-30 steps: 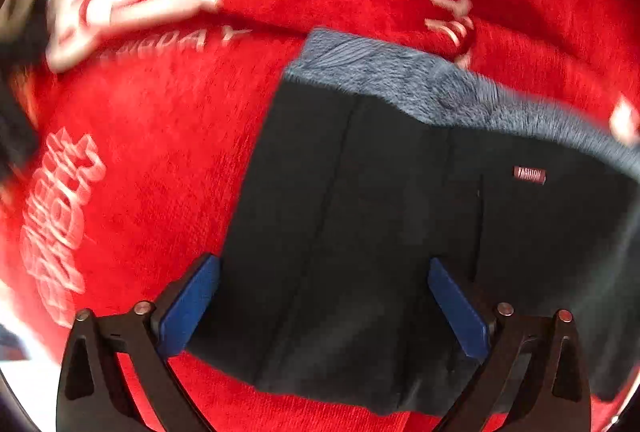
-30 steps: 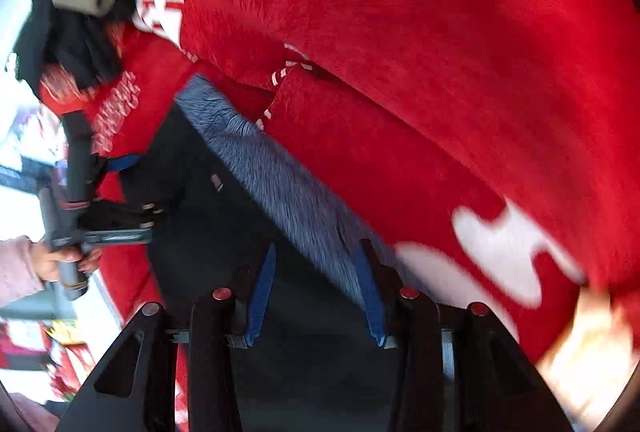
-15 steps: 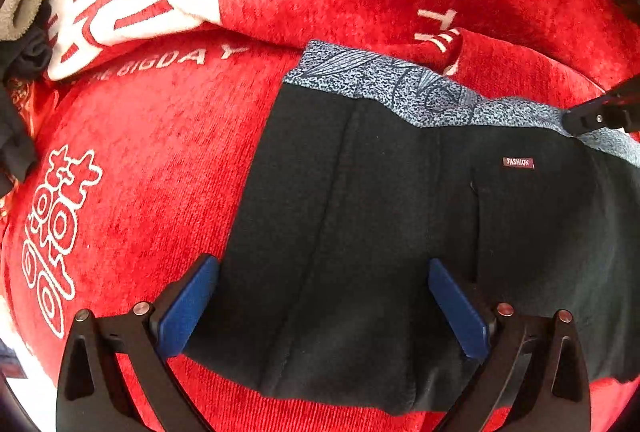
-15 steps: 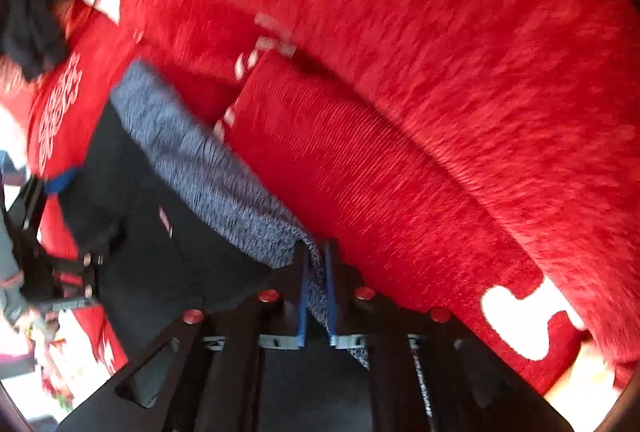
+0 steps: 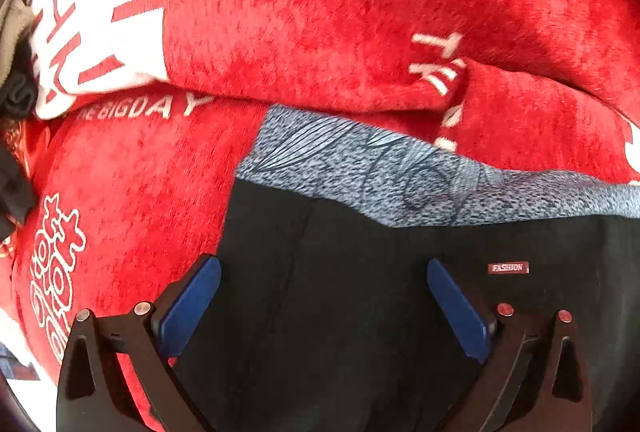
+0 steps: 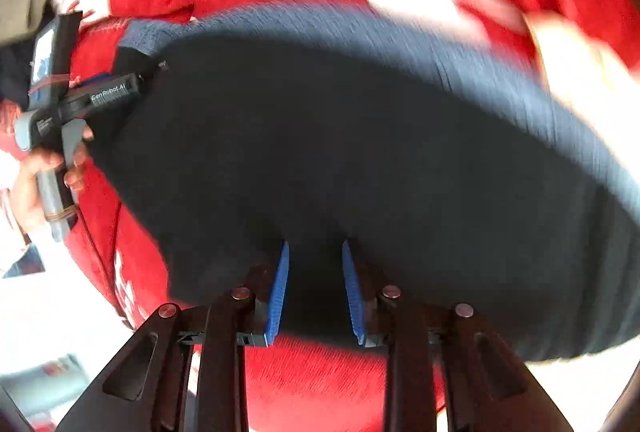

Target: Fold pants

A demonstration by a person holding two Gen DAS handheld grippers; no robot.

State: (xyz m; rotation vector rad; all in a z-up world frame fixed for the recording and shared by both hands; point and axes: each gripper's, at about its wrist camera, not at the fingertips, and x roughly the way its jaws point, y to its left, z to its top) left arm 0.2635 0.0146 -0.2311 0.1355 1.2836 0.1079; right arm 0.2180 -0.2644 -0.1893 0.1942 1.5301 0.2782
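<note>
Black pants (image 5: 360, 292) with a grey waistband (image 5: 400, 183) are shown lying across frame centre on a red blanket (image 5: 280, 11), partly folded, further folds remaining; left gripper (image 5: 324, 308) fingers are spread apart, right gripper (image 6: 316, 288) fingers are parted around the cloth edge.

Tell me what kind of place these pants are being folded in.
Probably a home sofa or bed: black pants with a grey waistband lie on a plush red cover with white lettering, against a red cushion.
</note>
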